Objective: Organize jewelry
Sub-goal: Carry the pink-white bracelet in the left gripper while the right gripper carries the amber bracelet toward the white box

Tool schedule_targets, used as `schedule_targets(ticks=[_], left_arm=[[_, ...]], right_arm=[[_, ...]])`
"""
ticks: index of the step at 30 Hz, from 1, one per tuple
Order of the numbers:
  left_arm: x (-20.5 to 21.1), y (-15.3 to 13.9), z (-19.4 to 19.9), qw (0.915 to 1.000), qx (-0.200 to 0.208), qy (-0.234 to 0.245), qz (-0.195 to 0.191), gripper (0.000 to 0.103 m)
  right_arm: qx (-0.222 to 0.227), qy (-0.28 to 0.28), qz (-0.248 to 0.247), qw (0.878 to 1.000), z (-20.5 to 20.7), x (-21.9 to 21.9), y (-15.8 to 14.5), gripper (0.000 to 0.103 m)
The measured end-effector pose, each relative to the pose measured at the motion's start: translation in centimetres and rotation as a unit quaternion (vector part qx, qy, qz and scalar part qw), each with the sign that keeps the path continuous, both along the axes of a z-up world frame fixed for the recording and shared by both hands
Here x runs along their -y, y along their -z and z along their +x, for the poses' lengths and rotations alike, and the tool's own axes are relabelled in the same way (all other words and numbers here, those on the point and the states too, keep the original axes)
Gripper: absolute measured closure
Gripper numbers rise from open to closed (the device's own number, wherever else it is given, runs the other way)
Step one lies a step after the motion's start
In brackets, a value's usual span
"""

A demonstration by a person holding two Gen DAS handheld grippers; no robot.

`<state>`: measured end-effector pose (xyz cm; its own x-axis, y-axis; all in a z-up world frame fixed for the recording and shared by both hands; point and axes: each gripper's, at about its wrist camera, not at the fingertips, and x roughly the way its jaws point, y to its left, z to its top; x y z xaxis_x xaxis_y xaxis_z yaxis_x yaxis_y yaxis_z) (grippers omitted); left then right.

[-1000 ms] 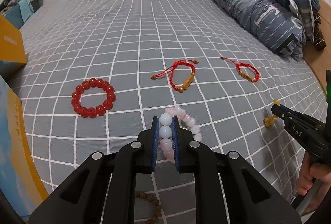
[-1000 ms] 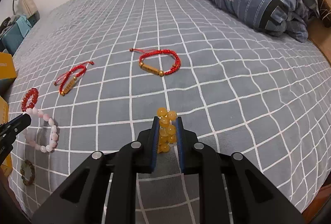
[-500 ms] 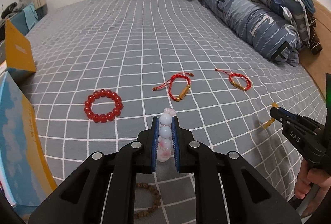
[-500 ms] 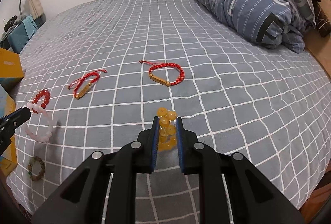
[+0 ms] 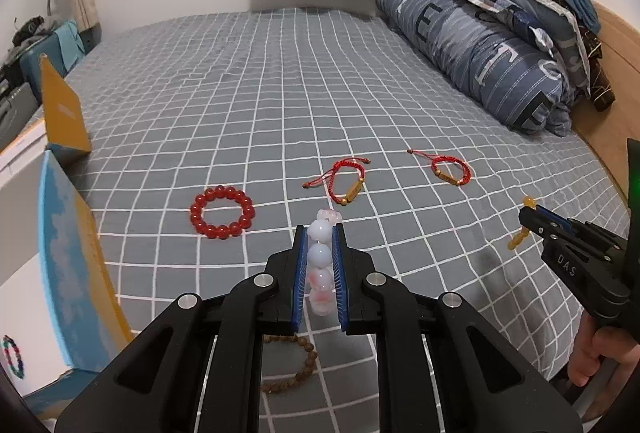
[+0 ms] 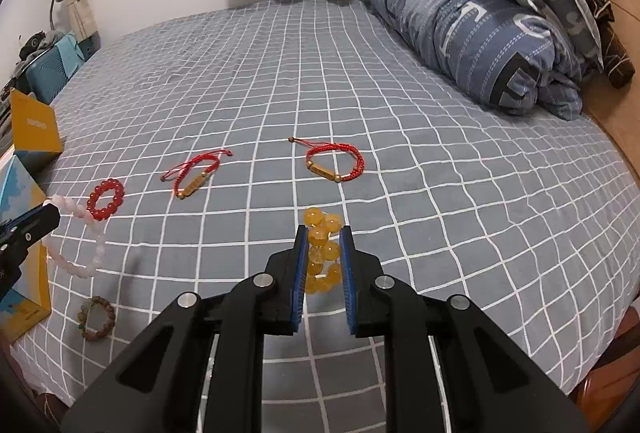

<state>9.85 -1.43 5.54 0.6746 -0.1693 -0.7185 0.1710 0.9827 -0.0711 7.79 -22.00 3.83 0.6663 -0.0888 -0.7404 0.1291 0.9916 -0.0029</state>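
My left gripper [image 5: 320, 233] is shut on a pale pink and white bead bracelet [image 5: 319, 257], held above the bed; it hangs from the tips in the right wrist view [image 6: 80, 241]. My right gripper [image 6: 323, 233] is shut on a yellow amber bead bracelet [image 6: 322, 253], also lifted; it shows at the right of the left wrist view [image 5: 520, 237]. On the grey checked bedspread lie a red bead bracelet [image 5: 222, 211], two red cord bracelets with gold bars [image 5: 344, 181] [image 5: 450, 171], and a brown wooden bead bracelet [image 6: 96, 319].
An open blue and yellow box [image 5: 68, 265] stands at the bed's left edge, another yellow box [image 5: 62, 109] behind it. Rolled blue bedding [image 5: 488, 53] lies along the right side by a wooden headboard [image 5: 612, 45].
Both grippers have risen and drawn back from the bedspread with their bracelets held. The pink bracelet now hangs off the bed.
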Motion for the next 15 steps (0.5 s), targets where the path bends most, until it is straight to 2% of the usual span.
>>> schedule_targets(ticks=[15], left_arm=[[-4.3,-4.6,-3.8,0.9988,0.035,-0.033,-0.003,0.091]], right_arm=[[0.030,-0.044,-0.006,0.999,-1.7,-5.7,-4.1,0.088]])
